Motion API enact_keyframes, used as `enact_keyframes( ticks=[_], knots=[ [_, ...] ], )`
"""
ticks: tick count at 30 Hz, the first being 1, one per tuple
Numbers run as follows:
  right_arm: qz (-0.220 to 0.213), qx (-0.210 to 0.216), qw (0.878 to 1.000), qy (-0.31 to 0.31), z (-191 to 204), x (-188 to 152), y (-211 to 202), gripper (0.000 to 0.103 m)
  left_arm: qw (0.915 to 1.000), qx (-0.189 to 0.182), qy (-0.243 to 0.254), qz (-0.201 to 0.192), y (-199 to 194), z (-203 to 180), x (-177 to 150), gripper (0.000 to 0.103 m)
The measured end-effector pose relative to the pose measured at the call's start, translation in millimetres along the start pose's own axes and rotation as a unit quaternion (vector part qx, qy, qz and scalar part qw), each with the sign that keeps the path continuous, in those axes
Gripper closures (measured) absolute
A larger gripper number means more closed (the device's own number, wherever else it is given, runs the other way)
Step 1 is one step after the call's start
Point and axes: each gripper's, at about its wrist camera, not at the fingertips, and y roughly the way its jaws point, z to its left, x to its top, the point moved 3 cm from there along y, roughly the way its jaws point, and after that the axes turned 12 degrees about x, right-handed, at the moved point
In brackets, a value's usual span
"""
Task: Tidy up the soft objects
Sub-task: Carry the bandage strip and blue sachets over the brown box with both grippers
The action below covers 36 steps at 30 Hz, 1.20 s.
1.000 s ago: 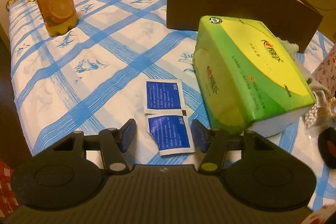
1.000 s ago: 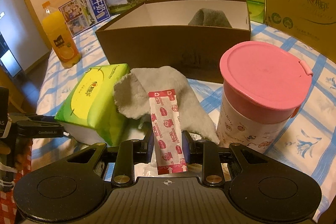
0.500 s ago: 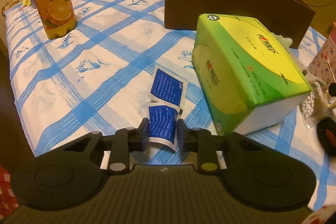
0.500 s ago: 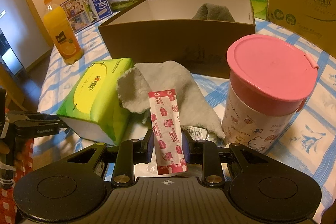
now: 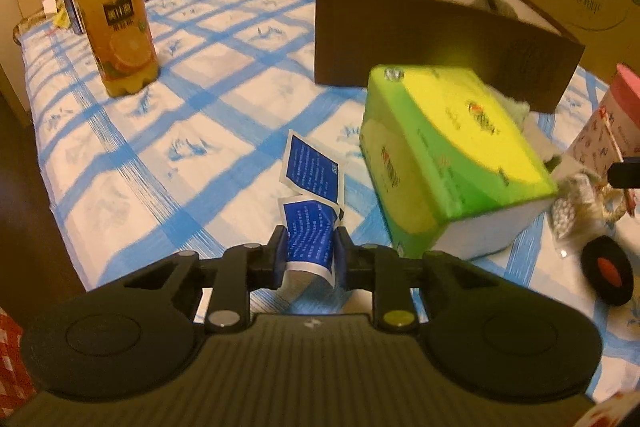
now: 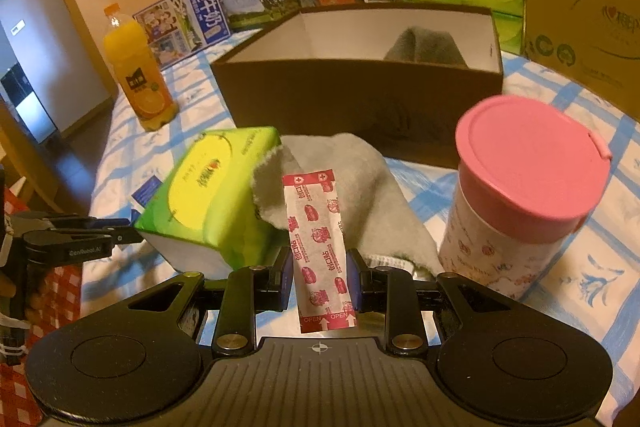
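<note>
My left gripper (image 5: 308, 249) is shut on a pair of joined blue sachets (image 5: 312, 187), lifted off the blue-checked cloth; the upper sachet bends away. A green tissue pack (image 5: 452, 155) lies just right of it. My right gripper (image 6: 320, 279) is shut on a pink-and-white bandage strip (image 6: 318, 251), held upright. Behind it lie a grey cloth (image 6: 360, 187) and the tissue pack (image 6: 216, 187). An open brown box (image 6: 360, 95) with a grey cloth inside (image 6: 424, 47) stands beyond. The left gripper shows at the left edge of the right wrist view (image 6: 116, 233).
An orange juice bottle (image 5: 116, 11) stands at far left. A pink-lidded tub (image 6: 520, 195) stands right of the grey cloth. A bag of white beads (image 5: 572, 207) and a black round object (image 5: 608, 271) lie right of the tissue pack. Cartons and tissue packs line the back.
My left gripper closed on the lower blue sachet and lifted the pair off the cloth. My right gripper keeps holding the bandage strip and has shifted slightly.
</note>
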Motion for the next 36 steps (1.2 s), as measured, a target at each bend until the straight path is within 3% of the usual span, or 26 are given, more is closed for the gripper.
enact_keyframes(
  ticks=[9,20,29,36],
  knots=[
    [-0.023,0.019,0.999,-0.022,11,33,-2,0.075,0.9983,0.001,0.008,-0.058,-29,8,50,0.081],
    [-0.066,0.024,0.997,-0.039,4,111,2,0.075,0.9900,-0.030,0.029,-0.135,-44,-22,135,0.081],
    [-0.087,0.019,0.996,-0.028,-25,180,20,0.075,0.9868,-0.064,0.026,-0.146,-18,-54,203,0.081],
    [-0.078,0.013,0.997,-0.018,-50,224,54,0.075,0.9878,-0.063,0.032,-0.138,23,-70,248,0.081]
  ],
)
